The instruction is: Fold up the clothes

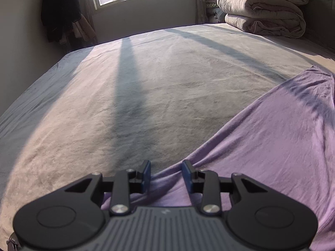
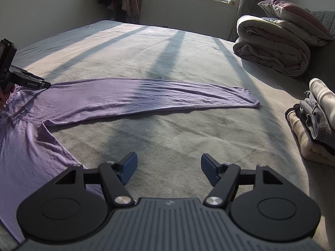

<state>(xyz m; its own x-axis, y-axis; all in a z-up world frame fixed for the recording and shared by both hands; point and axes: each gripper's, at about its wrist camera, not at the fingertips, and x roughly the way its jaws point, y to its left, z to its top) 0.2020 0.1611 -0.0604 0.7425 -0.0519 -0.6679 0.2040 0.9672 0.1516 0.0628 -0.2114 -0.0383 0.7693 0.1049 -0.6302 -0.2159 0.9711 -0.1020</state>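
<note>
A purple long-sleeved top (image 2: 18, 146) lies on the bed, its body at the left and one sleeve (image 2: 146, 96) stretched flat to the right. In the left wrist view the same top (image 1: 272, 136) fills the lower right. My left gripper (image 1: 166, 165) sits low over its edge; the jaws stand a little apart with purple cloth lying between them, and the pads do not press on it. From the right wrist view the left gripper (image 2: 47, 84) tips down at the shoulder end of the sleeve. My right gripper (image 2: 169, 161) hangs open over bare sheet, with nothing between its fingers.
The grey bed sheet (image 1: 146, 79) spreads wide under window light. Folded quilts (image 2: 272, 46) and a pillow are stacked at the far right corner. A pile of folded clothes (image 2: 314, 125) lies at the right edge. Dark clothes (image 1: 58, 10) hang by the far left wall.
</note>
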